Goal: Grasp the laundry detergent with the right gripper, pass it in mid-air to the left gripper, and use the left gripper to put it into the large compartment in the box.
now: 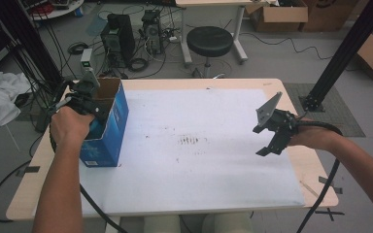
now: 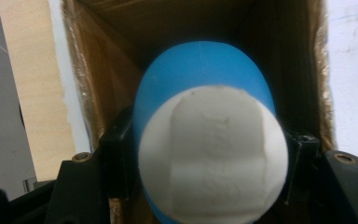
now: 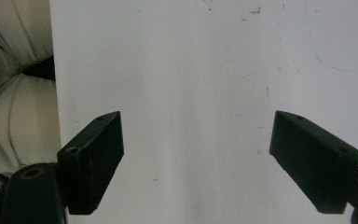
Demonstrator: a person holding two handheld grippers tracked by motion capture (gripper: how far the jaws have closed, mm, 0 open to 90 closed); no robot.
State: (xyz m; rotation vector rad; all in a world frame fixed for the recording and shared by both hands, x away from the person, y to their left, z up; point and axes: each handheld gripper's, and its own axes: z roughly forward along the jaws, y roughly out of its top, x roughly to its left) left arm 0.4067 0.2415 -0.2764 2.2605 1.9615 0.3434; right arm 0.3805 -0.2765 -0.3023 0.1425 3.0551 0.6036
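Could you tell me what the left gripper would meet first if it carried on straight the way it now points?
Probably the inside of the cardboard box: the left gripper, shut on the blue and white object, points down into its dark interior; depth is unclear.

Cardboard box (image 2: 107, 70) walls hem the blue-and-white object (image 2: 209, 140); white mat (image 1: 199, 141) lies open.

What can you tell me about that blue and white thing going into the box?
The ball is rounded, smooth blue with a matte white face bearing a raised, blocky relief. It looks like plastic or rubber. The left gripper clamps it at both sides, holding it inside the open cardboard box. Whether it touches the box is unclear.
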